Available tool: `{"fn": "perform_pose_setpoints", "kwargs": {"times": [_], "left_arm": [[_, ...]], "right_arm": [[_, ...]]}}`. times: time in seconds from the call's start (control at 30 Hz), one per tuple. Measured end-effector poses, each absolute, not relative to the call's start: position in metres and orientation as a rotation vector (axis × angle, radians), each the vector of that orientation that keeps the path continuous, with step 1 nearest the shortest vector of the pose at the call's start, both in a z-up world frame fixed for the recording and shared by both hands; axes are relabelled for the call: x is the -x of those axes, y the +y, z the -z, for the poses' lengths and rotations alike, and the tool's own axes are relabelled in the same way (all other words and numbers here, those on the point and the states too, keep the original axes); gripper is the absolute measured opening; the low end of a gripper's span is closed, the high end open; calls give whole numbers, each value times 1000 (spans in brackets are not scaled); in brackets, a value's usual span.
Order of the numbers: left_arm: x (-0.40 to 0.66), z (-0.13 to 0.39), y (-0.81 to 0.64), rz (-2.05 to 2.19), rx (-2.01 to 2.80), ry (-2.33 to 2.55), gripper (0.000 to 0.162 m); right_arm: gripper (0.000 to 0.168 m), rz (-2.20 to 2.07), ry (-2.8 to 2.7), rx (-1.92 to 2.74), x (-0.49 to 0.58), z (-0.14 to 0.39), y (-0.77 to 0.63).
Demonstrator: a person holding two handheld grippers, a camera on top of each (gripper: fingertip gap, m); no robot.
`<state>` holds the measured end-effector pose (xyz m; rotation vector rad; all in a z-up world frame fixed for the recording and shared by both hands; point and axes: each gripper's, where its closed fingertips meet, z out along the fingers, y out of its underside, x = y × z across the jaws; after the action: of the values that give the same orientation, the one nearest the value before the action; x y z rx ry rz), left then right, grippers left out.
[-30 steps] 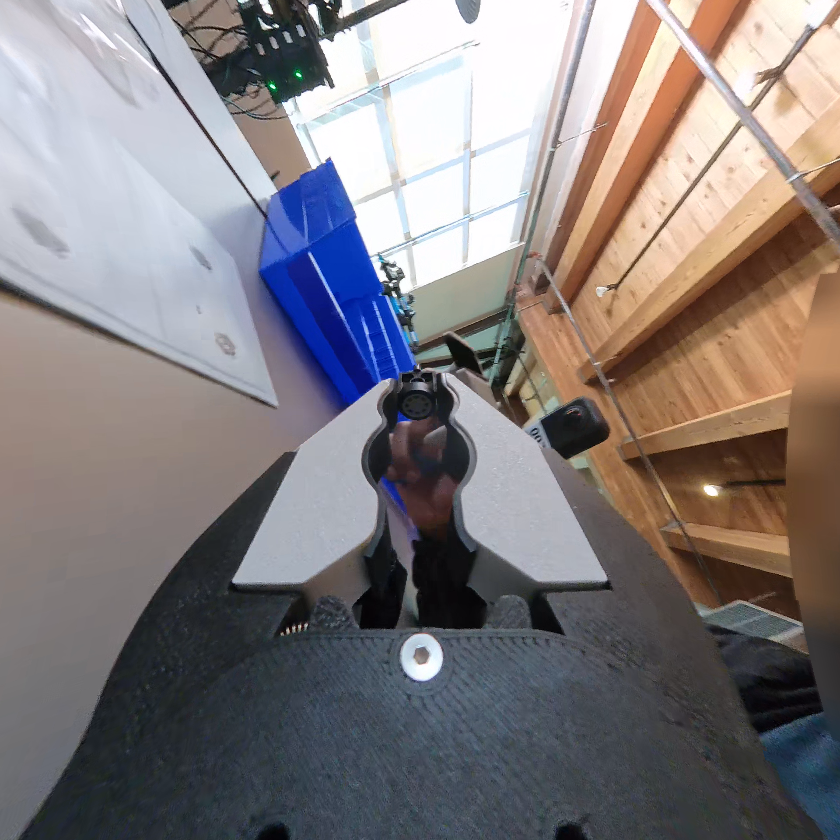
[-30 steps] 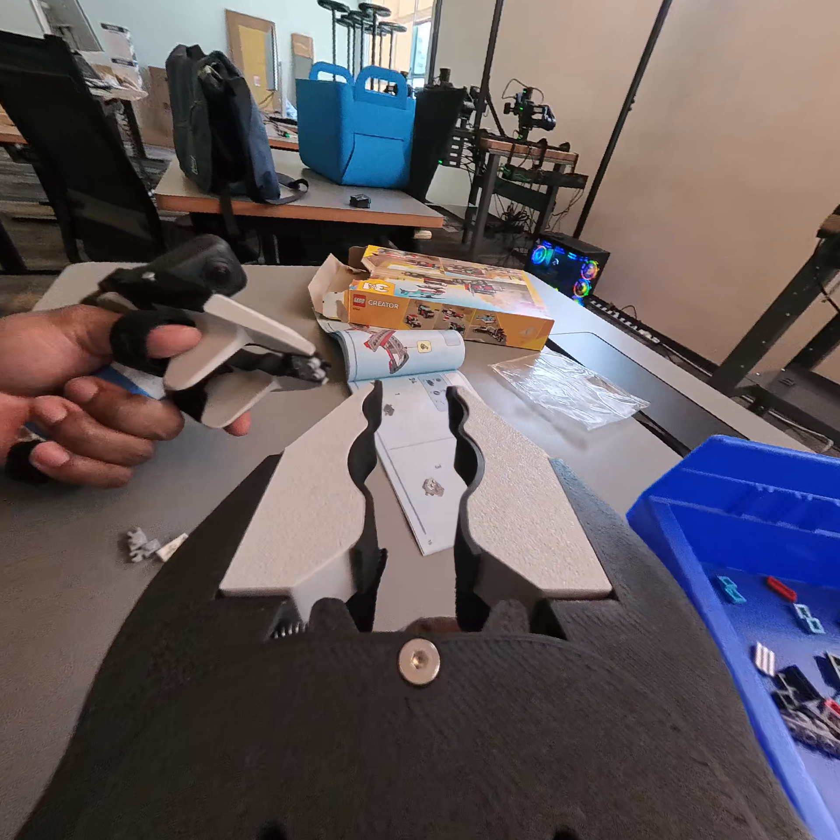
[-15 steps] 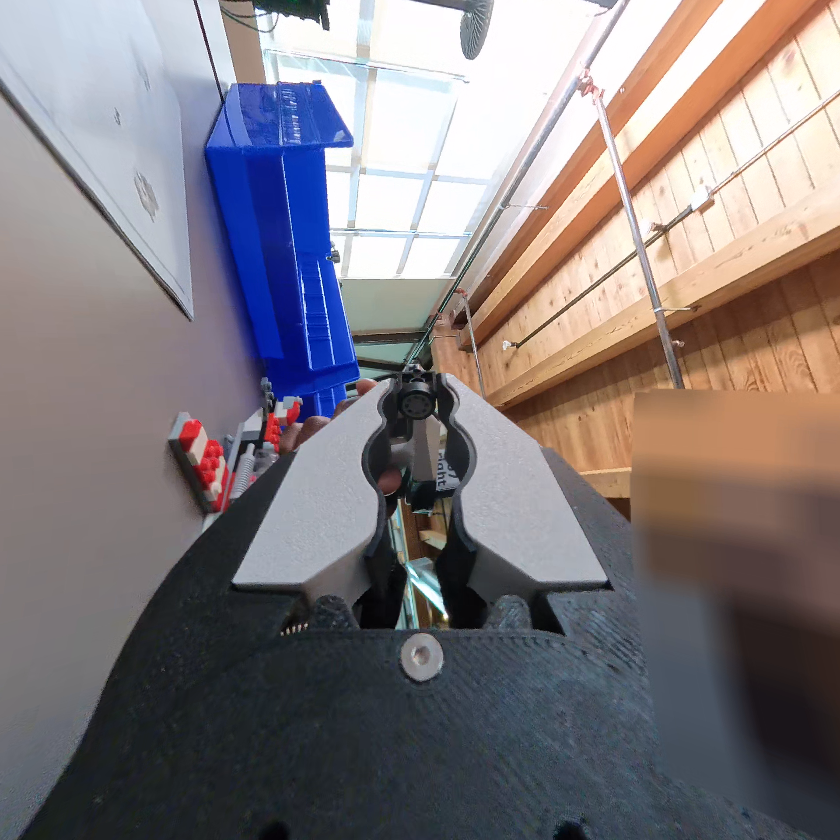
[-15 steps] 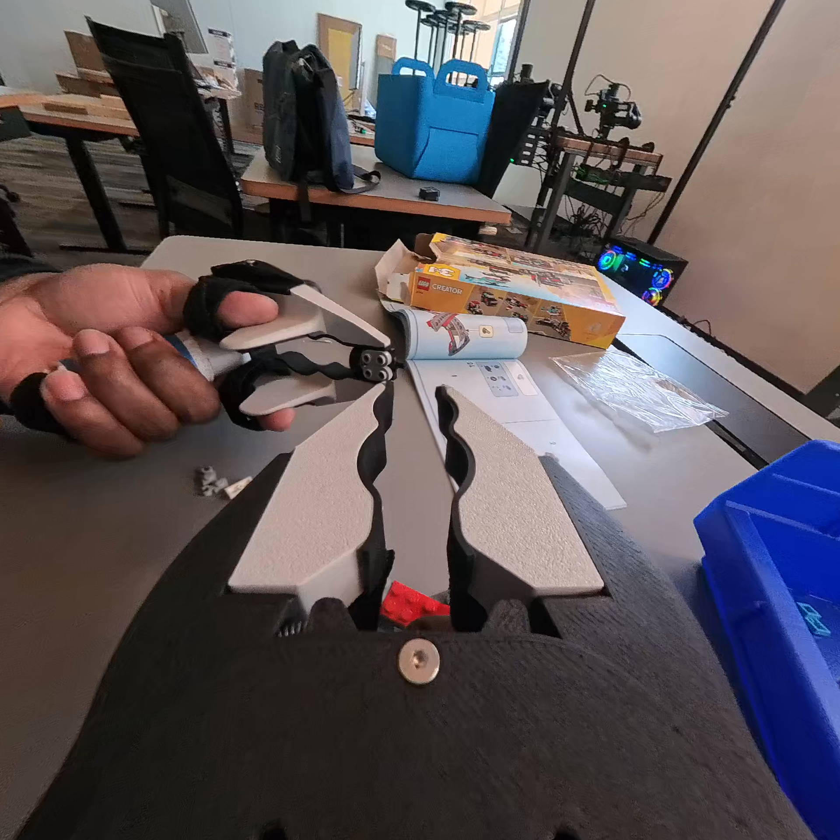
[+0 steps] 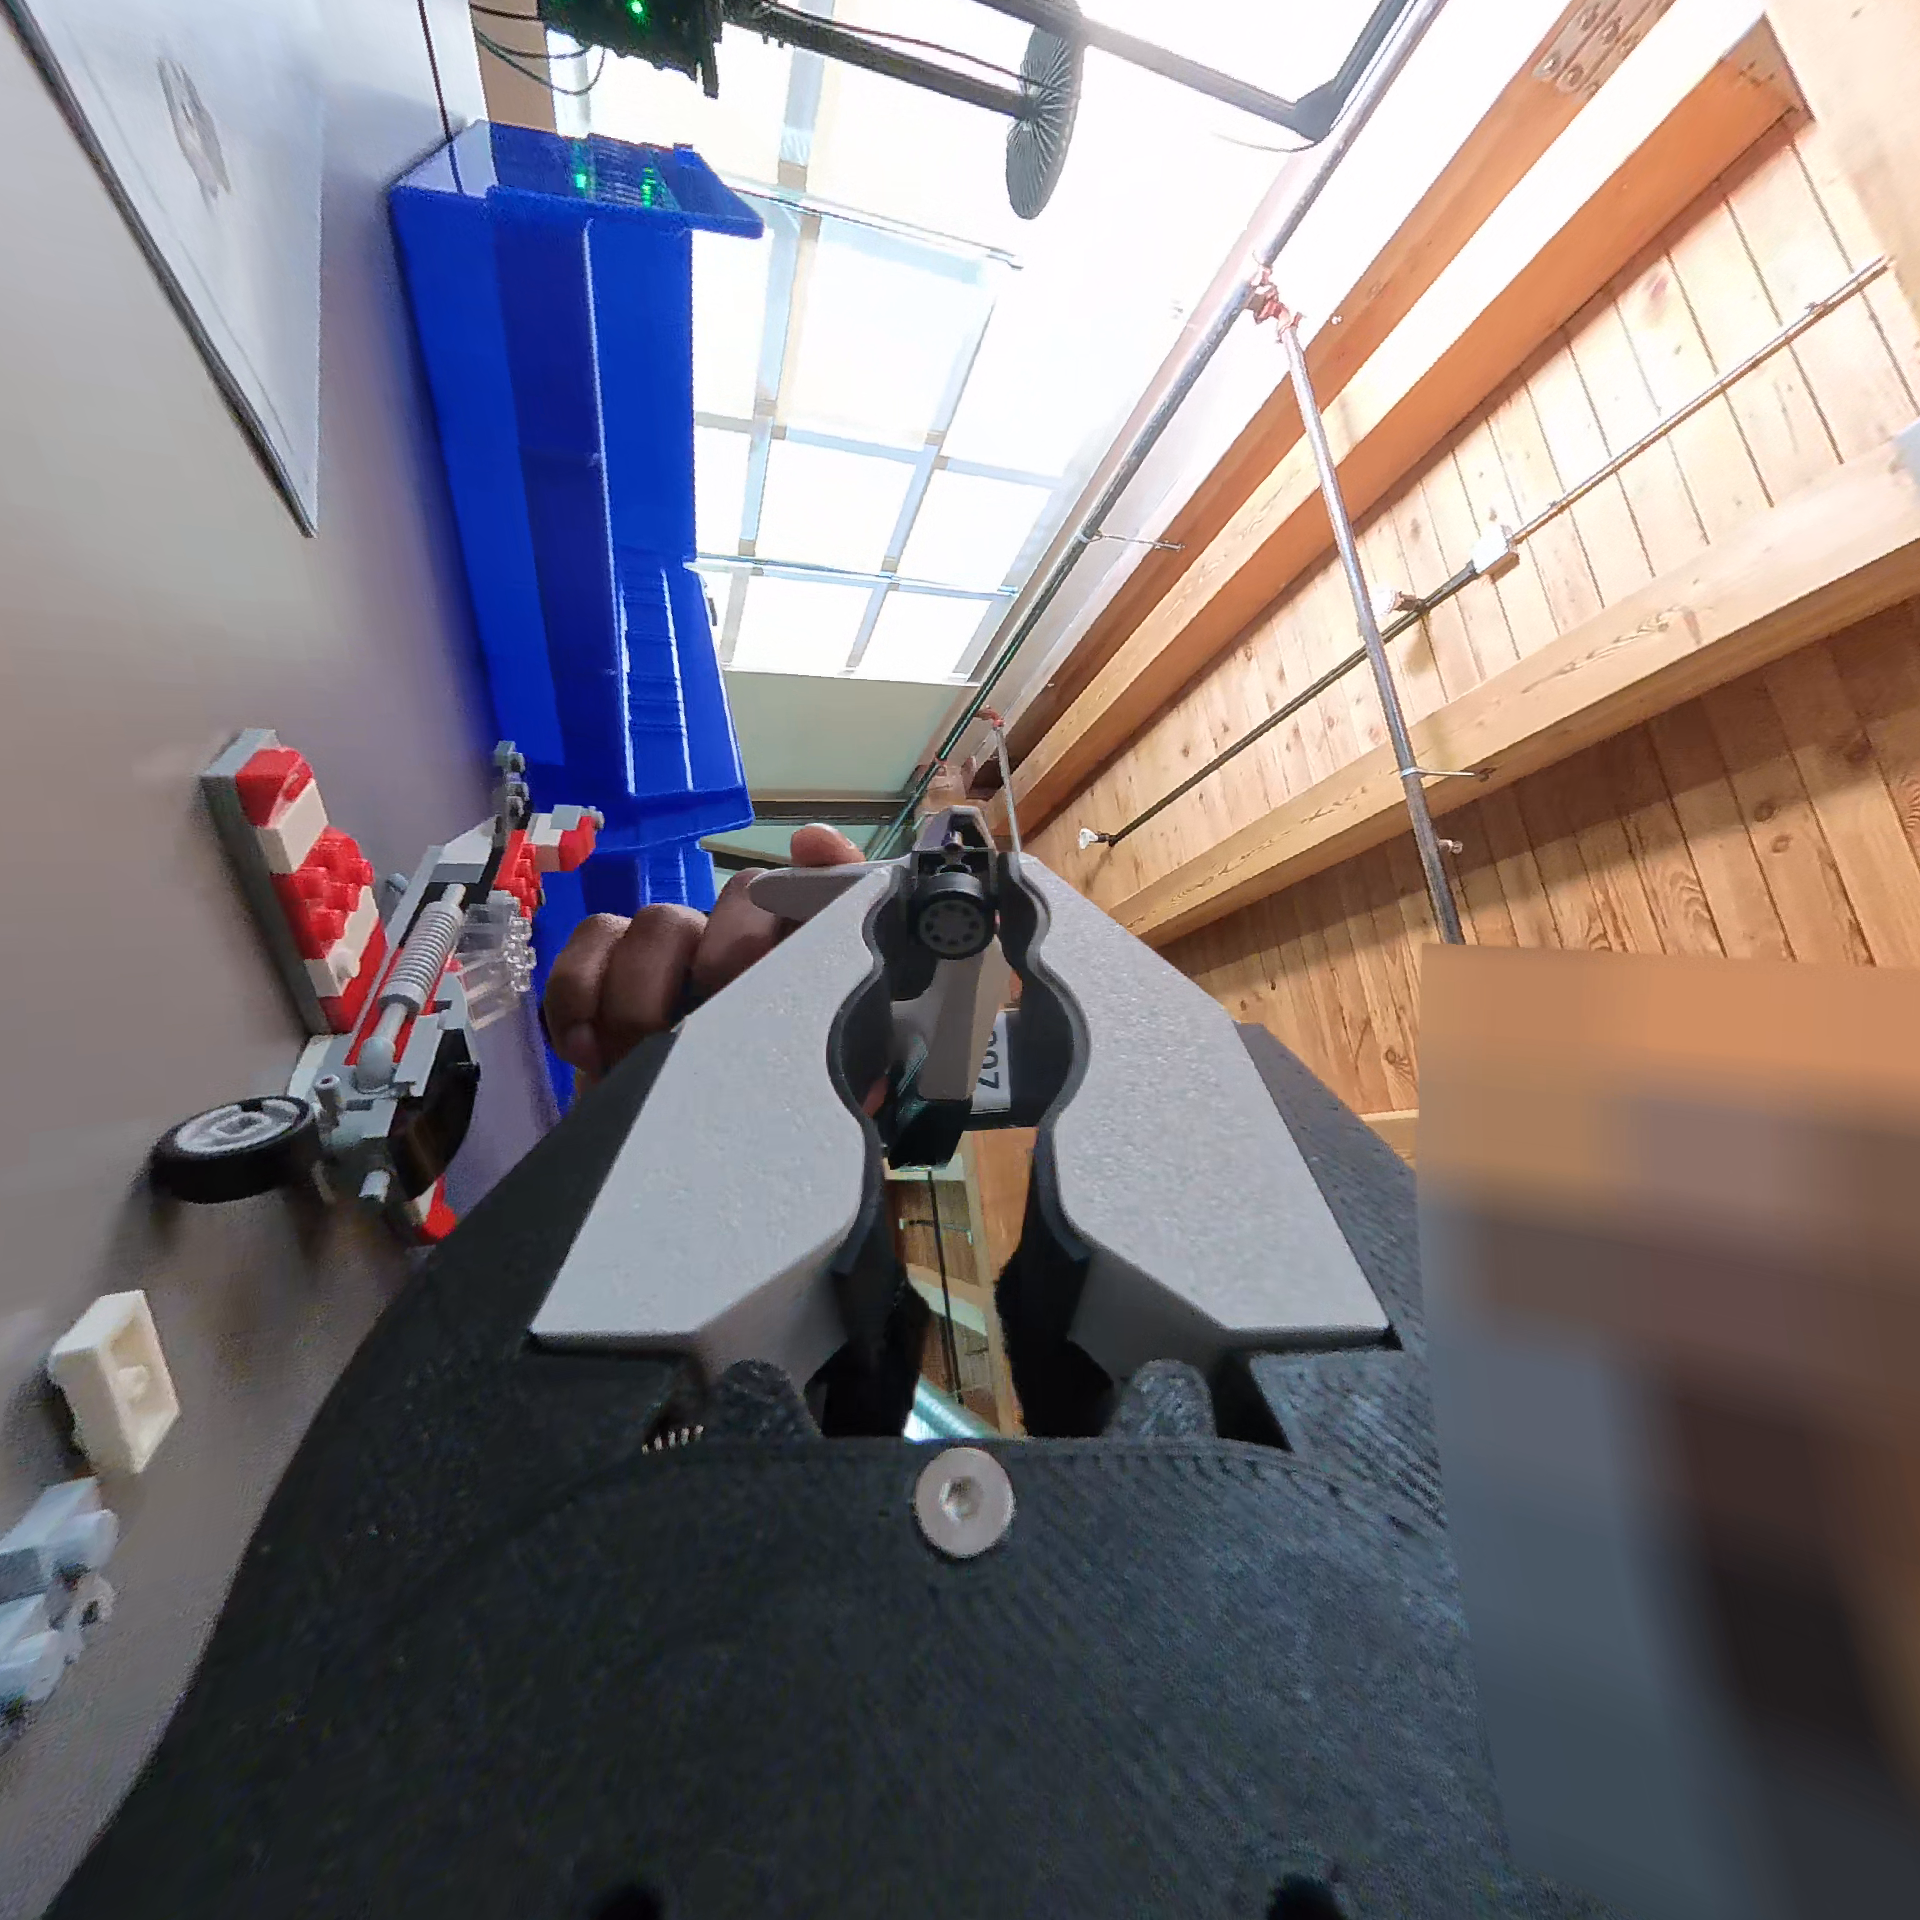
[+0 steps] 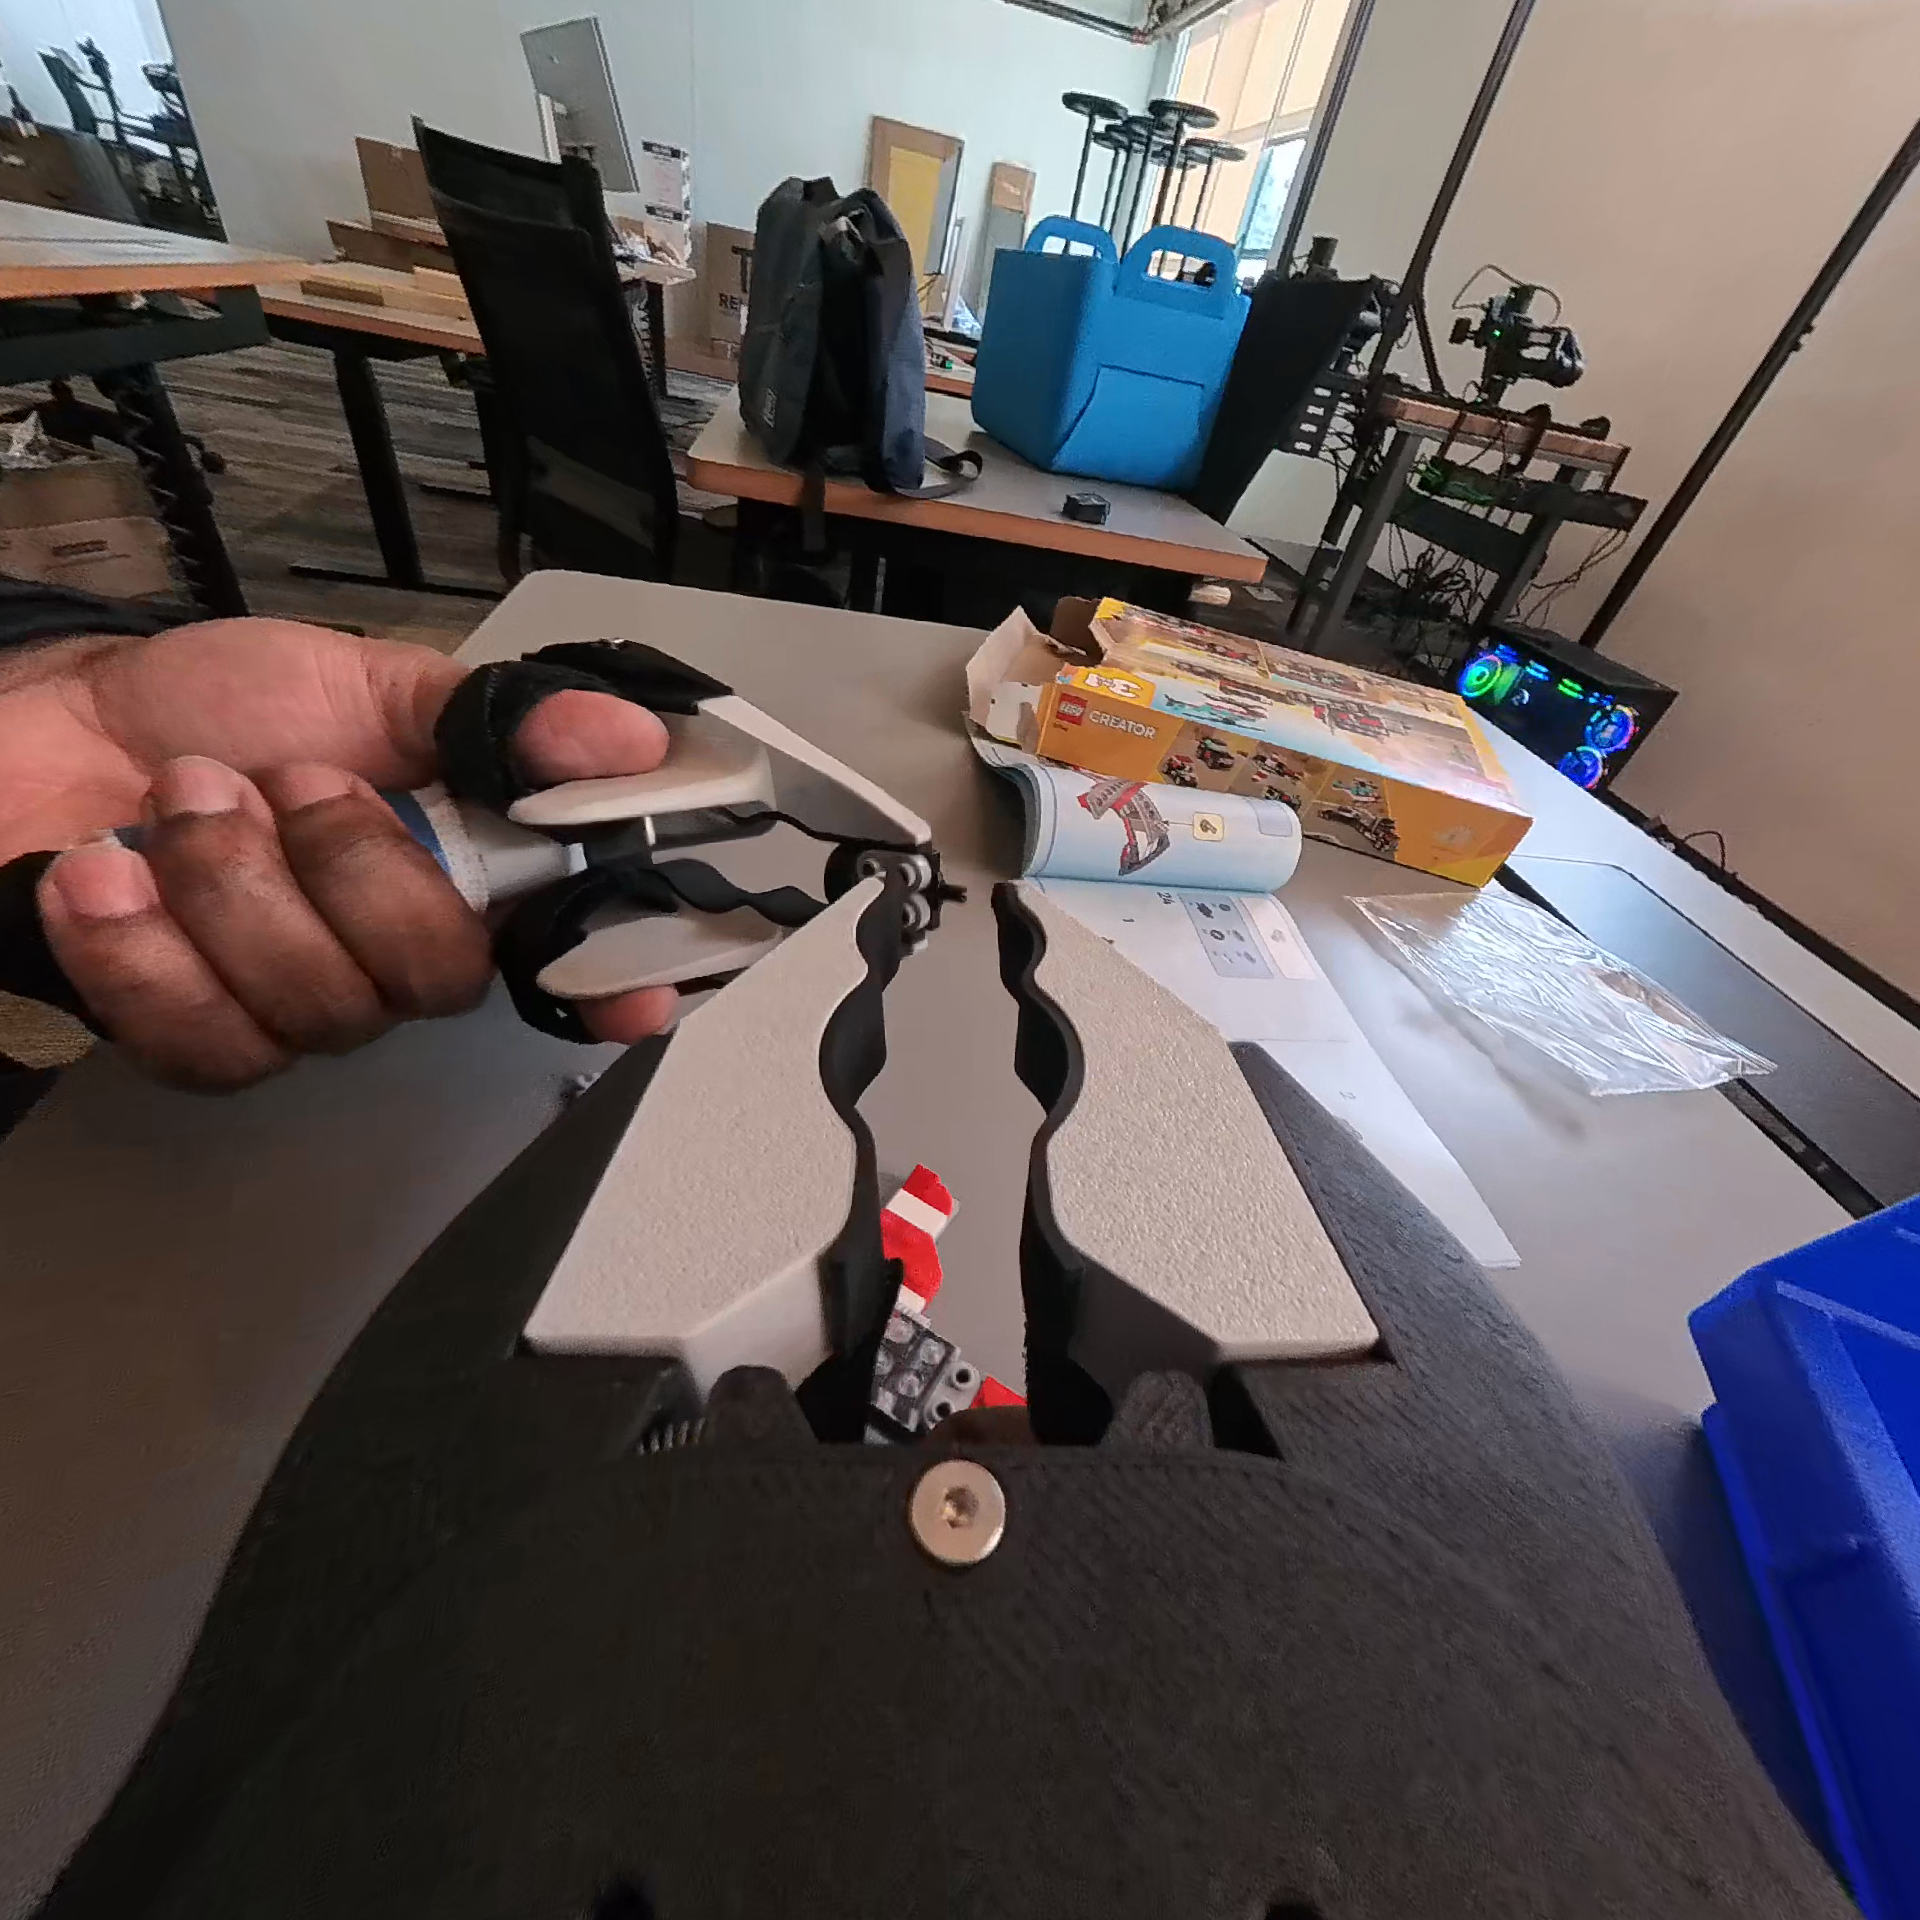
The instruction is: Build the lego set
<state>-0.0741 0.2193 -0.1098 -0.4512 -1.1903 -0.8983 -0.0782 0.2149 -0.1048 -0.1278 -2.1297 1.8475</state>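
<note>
My left gripper [image 5: 951, 883] is shut on a small black wheel piece [image 5: 945, 928] with grey studs. In the right wrist view the left gripper [image 6: 878, 868], held by a hand, brings this piece [image 6: 912, 891] up against the left fingertip of my right gripper [image 6: 940, 894], which is open and empty. A part-built red, white and grey lego model [image 5: 364, 987] with one black wheel lies on the grey table [image 5: 104, 727]. It also shows low between the right gripper's fingers [image 6: 914, 1236]. A finger of the right gripper [image 5: 805, 890] shows behind the left tips.
A blue bin [image 6: 1829, 1475] stands at the right; it also shows in the left wrist view [image 5: 582, 468]. The yellow lego box [image 6: 1268, 738], open instruction booklet [image 6: 1174, 862] and clear plastic bag [image 6: 1548, 987] lie farther back. A white brick [image 5: 114, 1382] and grey pieces [image 5: 42, 1590] lie near the model. My two grippers' fingertips are within a few centimetres of each other.
The left gripper has carried the wheel piece to the right gripper's fingertips. The right gripper has drawn back over the lego model, which now shows between its fingers.
</note>
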Motion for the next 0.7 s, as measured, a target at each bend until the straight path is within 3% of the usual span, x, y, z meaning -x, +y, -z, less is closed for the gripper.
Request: {"fn": "perform_pose_setpoints", "kwargs": {"times": [0.7], "left_arm": [[77,110,201,786,358,-1151,20]], "right_arm": [[18,-1730,-2057,81,71,107,195]]}}
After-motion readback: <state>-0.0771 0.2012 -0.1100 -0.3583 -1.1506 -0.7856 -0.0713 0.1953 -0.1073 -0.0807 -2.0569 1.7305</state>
